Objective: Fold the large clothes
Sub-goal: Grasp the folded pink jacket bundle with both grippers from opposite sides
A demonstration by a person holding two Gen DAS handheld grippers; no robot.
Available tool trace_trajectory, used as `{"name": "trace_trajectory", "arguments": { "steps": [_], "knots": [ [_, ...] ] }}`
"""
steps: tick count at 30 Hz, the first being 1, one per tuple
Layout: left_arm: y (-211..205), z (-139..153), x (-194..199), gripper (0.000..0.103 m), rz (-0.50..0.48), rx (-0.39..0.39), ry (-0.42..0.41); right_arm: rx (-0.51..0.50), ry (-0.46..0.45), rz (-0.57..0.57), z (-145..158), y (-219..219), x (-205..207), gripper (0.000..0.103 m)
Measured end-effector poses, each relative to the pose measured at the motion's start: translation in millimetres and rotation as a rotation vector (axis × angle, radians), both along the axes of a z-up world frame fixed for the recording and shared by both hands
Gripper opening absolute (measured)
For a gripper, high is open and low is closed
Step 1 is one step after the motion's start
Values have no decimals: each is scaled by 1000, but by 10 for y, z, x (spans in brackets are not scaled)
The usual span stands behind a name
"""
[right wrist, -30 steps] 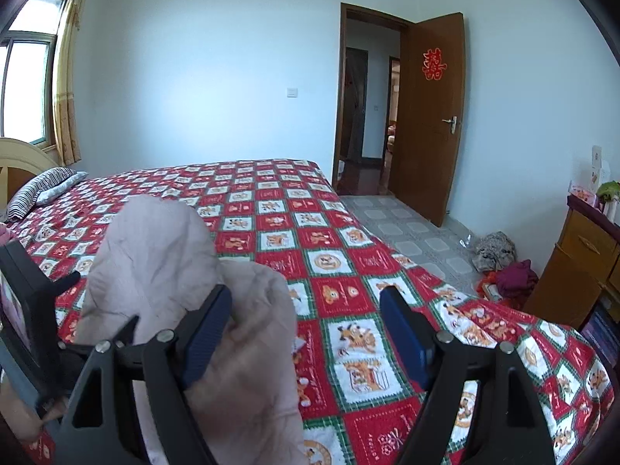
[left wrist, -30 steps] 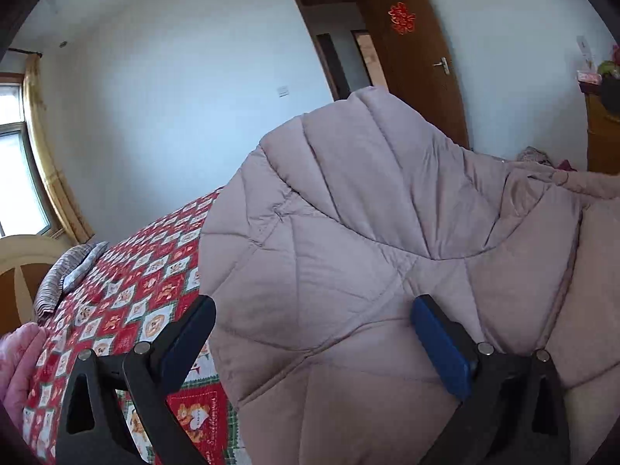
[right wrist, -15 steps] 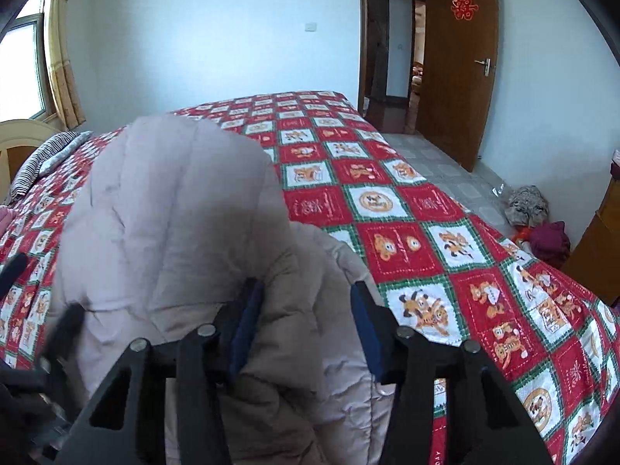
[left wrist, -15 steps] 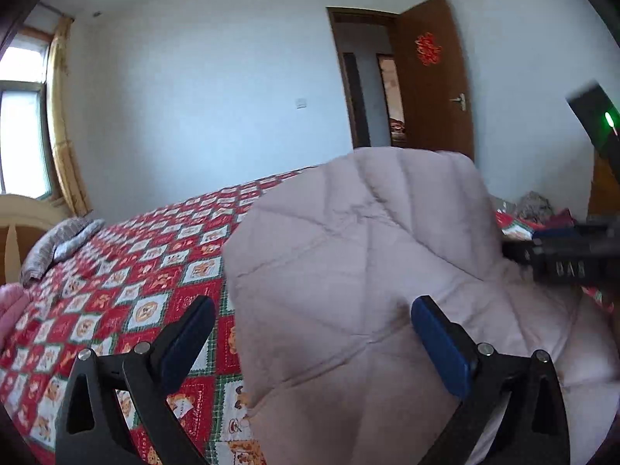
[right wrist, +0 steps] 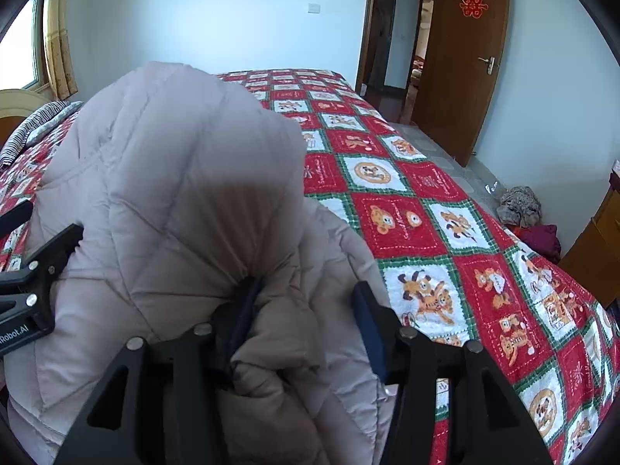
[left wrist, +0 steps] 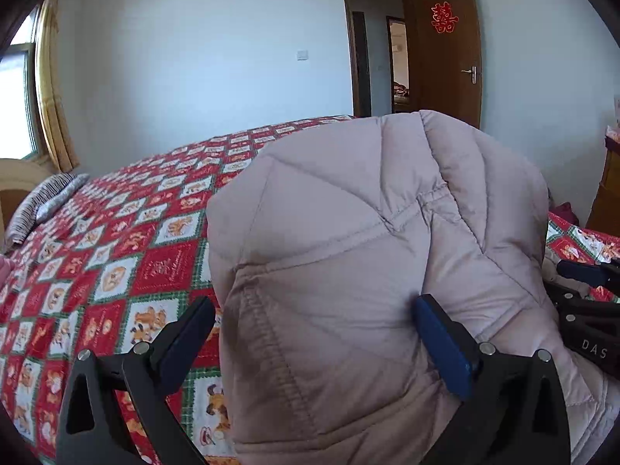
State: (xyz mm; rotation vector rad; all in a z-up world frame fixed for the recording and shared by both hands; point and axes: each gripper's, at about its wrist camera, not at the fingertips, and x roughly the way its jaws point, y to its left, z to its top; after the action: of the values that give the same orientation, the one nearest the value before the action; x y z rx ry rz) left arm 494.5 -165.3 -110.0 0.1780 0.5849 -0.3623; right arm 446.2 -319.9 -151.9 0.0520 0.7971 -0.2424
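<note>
One padded coat [right wrist: 186,178] rises in a bulky heap on the patchwork bedspread [right wrist: 426,209], hiding much of it from us. We count two grippers. Our right gripper [right wrist: 306,310] has just been closing, a thick fold of coat bunched between its jaws; whether the pads truly press we cannot tell, as its near pad is half buried. Our left gripper [left wrist: 314,341] stands spread wide, coat fabric between its fingers.

Bed [right wrist: 418,209] spread with a red, green and white patchwork quilt [left wrist: 128,240] of cartoon animals, bulky beige padded coat [right wrist: 174,201] heaped on it, striped pillow [left wrist: 42,201] by the headboard [right wrist: 15,104]
</note>
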Motion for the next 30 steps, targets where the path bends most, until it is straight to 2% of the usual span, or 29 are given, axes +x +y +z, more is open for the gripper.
{"name": "trace_trajectory", "arguments": {
  "steps": [3,10,30],
  "knots": [
    [22,-71,22,102,-9,-30,24,8,-2,3,-82,30,19,55],
    [-57,-144,34,102,-14,4,28,60,-13,0,-215,-11,28,55],
    [-37,-257,114,102,-21,-2,39,63,-25,-22,-334,27,30,55]
  ]
}}
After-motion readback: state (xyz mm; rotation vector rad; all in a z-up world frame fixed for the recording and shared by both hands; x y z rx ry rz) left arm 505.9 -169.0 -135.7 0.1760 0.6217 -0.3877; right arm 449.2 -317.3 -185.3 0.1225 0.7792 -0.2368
